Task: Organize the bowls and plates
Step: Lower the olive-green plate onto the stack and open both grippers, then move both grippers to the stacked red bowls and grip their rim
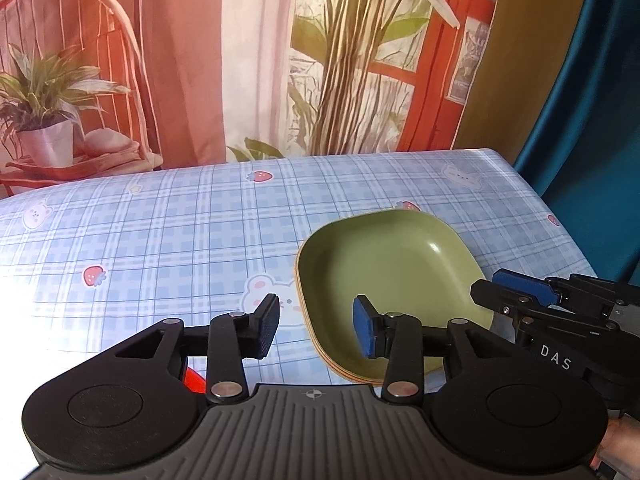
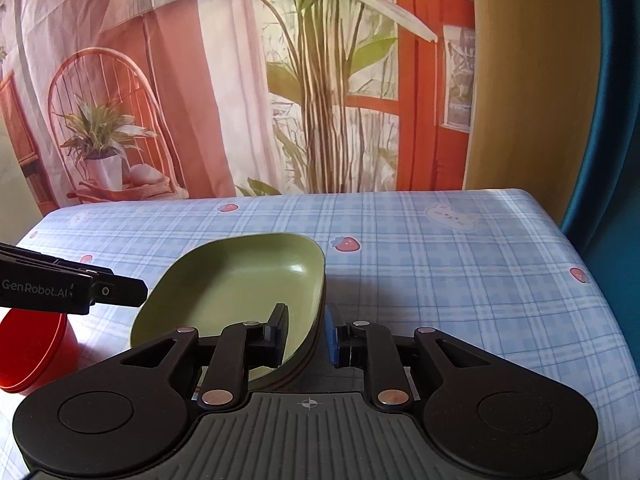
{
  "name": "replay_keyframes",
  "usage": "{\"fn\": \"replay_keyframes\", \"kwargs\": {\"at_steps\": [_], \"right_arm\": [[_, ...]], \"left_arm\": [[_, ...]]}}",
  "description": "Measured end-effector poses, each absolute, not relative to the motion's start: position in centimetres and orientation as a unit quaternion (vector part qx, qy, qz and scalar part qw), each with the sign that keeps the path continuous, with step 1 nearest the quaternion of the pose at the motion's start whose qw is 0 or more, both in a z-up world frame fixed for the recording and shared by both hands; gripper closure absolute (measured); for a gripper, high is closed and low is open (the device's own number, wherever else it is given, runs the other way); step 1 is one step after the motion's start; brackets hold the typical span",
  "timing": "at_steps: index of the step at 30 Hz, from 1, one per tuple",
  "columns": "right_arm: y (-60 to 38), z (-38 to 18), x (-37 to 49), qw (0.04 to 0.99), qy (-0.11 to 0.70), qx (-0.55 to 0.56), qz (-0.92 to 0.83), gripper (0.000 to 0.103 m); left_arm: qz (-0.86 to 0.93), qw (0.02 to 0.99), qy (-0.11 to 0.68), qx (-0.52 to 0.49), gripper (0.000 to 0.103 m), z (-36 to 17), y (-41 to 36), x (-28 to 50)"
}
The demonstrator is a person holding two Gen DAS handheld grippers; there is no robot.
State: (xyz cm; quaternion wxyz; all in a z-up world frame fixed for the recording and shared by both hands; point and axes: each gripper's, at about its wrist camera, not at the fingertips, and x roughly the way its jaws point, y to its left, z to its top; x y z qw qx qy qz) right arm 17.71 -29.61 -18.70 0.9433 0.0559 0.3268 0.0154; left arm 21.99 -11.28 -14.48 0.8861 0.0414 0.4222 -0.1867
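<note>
Covering the whole work surface, the table [image 2: 440, 264] with its blue checked cloth gives a flat, free place where dishes can be gathered, and I think this is why the pile stands near its middle and front, within reach of both hands.

On it sits the green plate [image 2: 236, 284], a deep square dish with round corners. Under it, thin edges of other plates show, so it is the top of a small stack, probably nested because the shapes fit each other.

To the left, the red bowl [image 2: 30, 350] stands apart from the plates, at the front edge of the table. It seems kept separate since bowls and plates are sorted by kind.

The right gripper [image 2: 306, 334] has its two fingers on both sides of the near rim of the stack, one inside the green plate and one outside. The gap is narrow, but the pads do not seem to press the rim, so I judge the hold is released.

The left gripper [image 1: 316, 326] hangs above the cloth, beside the left rim of the stack, with its jaws parted and nothing between them.
</note>
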Motion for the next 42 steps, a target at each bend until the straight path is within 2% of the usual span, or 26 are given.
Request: {"fn": "replay_keyframes", "kwargs": {"at_steps": [2,6,11,13,17,18,23,34,42], "right_arm": [[-29.3,-18.4,17.1,0.944,0.325,0.058,0.02,0.078],[-28.6,-17.6,15.9,0.945,0.319,0.065,0.027,0.066],[-27.5,-16.9,14.4,0.947,0.311,0.074,0.029,0.046],[-27.1,-16.8,13.9,0.947,0.312,0.073,0.025,0.037],[-26.4,-16.5,13.2,0.947,0.311,0.077,0.017,0.009],[-26.3,-16.4,13.0,0.948,0.309,0.079,0.016,0.007],[-25.5,-15.9,12.2,0.949,0.304,0.083,0.015,0.001],[-23.1,-15.2,11.5,0.949,0.302,0.084,0.022,0.0],[-19.3,-15.9,12.5,0.946,0.311,0.073,0.05,0.0]], "left_arm": [[-0.188,0.889,0.415,0.045,0.049,-13.7,-10.8,21.3],[-0.191,0.895,0.401,0.054,0.037,-12.2,-9.4,19.8],[-0.194,0.899,0.389,0.058,0.005,-10.8,-7.2,18.3],[-0.196,0.901,0.381,0.063,0.004,-10.2,-6.3,17.7],[-0.193,0.907,0.368,0.065,0.0,-9.5,-4.8,16.9],[-0.193,0.908,0.366,0.063,0.0,-9.3,-4.3,16.6],[-0.182,0.914,0.358,0.057,0.0,-8.6,-2.5,15.8],[-0.153,0.924,0.349,0.039,0.0,-8.3,1.7,15.2],[-0.138,0.919,0.369,0.028,0.0,-9.9,4.1,15.4]]}}
